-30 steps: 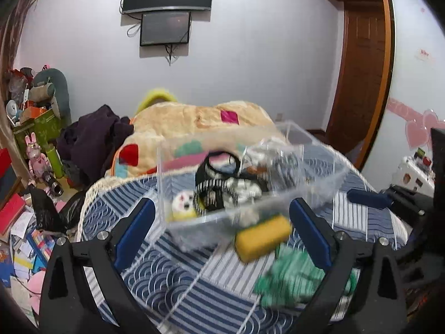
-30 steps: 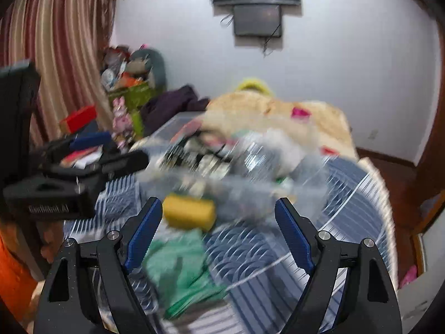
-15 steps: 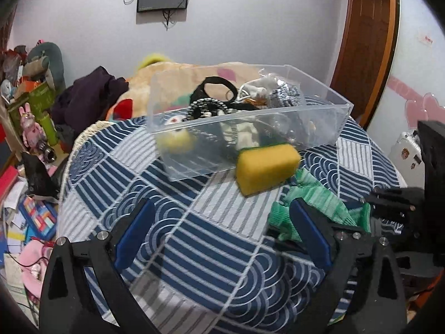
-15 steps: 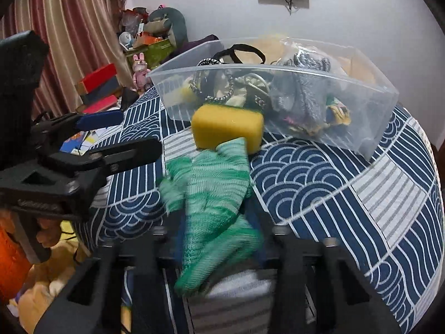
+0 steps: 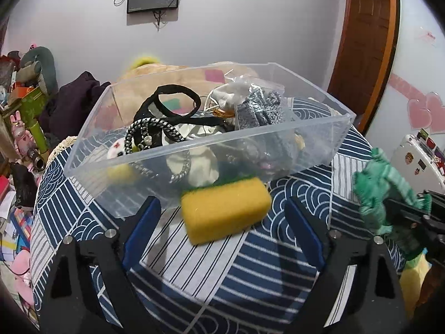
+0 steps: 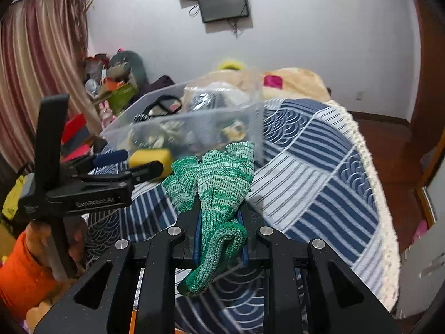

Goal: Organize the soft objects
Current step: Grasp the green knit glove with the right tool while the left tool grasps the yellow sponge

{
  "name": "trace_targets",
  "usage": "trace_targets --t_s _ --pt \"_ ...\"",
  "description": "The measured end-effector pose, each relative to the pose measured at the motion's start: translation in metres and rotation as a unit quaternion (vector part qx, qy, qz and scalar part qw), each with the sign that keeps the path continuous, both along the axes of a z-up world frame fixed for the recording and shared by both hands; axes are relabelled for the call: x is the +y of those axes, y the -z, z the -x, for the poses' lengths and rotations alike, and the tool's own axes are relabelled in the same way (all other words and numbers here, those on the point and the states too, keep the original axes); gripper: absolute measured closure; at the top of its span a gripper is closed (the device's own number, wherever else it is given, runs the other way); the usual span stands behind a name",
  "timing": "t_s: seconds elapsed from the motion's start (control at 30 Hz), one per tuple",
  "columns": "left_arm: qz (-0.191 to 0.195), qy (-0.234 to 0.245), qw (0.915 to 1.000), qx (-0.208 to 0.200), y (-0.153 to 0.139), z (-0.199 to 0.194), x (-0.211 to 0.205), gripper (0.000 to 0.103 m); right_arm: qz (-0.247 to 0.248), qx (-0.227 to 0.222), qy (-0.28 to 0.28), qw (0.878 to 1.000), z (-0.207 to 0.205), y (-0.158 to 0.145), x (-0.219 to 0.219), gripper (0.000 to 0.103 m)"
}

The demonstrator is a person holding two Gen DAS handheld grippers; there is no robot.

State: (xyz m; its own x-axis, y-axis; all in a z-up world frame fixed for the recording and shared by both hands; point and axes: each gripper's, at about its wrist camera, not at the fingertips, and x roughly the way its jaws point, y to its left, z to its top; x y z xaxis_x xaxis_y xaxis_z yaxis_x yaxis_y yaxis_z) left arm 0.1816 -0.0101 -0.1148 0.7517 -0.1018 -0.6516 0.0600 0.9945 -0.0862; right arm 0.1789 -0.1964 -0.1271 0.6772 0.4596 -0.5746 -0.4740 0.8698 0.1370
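Right wrist view: right gripper fingers clamped on green knit glove, lifted above the table, loose cuff dangling. Could snag on the clear bin rim. Left gripper fingers apart around yellow sponge near the bin's front wall, could shove the bin.

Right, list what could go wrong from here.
1. The right gripper pinches the green gloves only near one end; the loose cuff hanging below may snag or slip out on the way to the bin.
2. The bin is already heaped, so the gloves may slide off the pile.
3. The open left gripper straddles the sponge, which lies against the bin wall; closing could nudge the bin.
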Motion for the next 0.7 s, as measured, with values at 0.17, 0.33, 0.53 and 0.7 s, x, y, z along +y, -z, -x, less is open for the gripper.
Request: trace_targets --t_s 0.17,0.33,0.53,0.7 --pt "0.01 0.006 0.9997 0.021 0.008 -0.007 0.002 0.04 0.003 -0.012 -0.005 1.0 0.003 -0.006 -0.001 0.084" --pt "0.013 0.021 0.9997 0.003 0.0 0.011 0.005 0.042 0.004 -0.027 -0.011 1.0 -0.003 -0.019 0.002 0.084" --pt "0.016 0.026 0.9985 -0.045 -0.031 0.035 0.012 0.042 -0.005 -0.058 -0.013 0.998 -0.011 -0.042 0.012 0.084" --pt "0.035 0.017 0.9955 -0.087 -0.064 0.038 0.026 0.042 -0.009 -0.09 -0.012 0.996 -0.02 -0.064 0.025 0.084"
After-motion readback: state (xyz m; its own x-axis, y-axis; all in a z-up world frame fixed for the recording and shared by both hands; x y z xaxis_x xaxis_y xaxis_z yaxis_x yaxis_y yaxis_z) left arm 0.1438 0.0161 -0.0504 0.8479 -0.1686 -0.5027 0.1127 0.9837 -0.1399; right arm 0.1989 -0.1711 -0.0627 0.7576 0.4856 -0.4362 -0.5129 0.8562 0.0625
